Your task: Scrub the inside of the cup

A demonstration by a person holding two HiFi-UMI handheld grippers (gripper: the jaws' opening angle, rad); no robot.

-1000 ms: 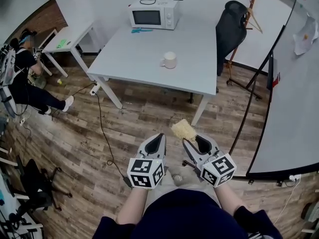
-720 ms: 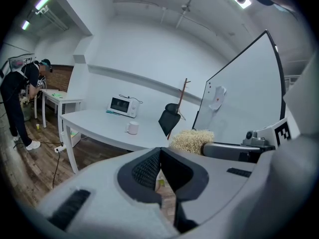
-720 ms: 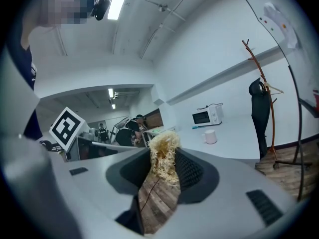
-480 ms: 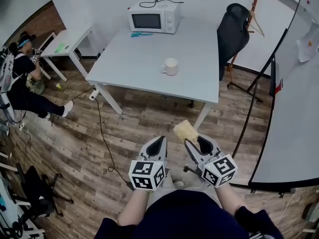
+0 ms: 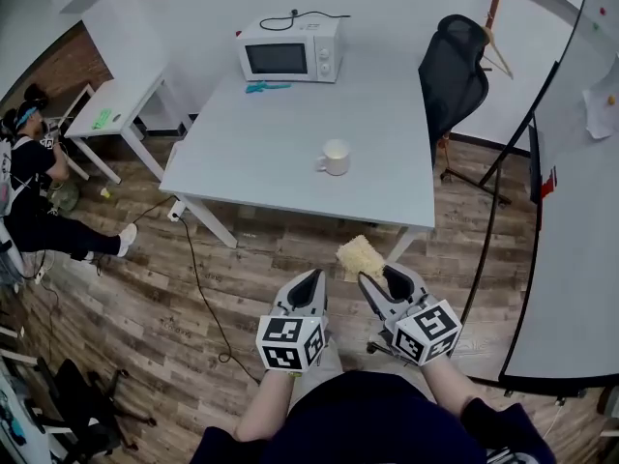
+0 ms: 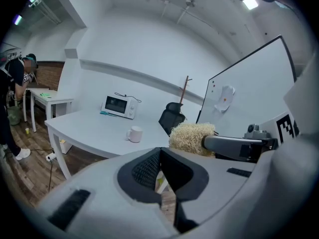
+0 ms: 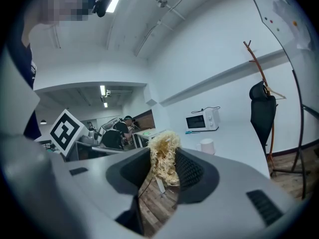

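Observation:
A white cup (image 5: 335,157) with its handle to the left stands near the front of a grey table (image 5: 280,133); it also shows small in the left gripper view (image 6: 134,134) and the right gripper view (image 7: 206,145). My right gripper (image 5: 372,280) is shut on a straw-coloured scrubber (image 5: 359,256), seen between its jaws (image 7: 163,158) and beside the left gripper (image 6: 192,138). My left gripper (image 5: 305,287) is shut and holds nothing. Both hover over the wooden floor, short of the table's front edge.
A white microwave (image 5: 285,48) and a teal item (image 5: 265,87) sit at the table's back. A black office chair (image 5: 454,71) and a coat stand are at the right, a whiteboard (image 5: 571,211) further right. A person (image 5: 34,196) sits by a small white table (image 5: 114,104) at the left. A cable lies on the floor.
The table and cup have drawn nearer in the head view as both grippers moved forward together. The right gripper still holds the scrubber; the left stays shut.

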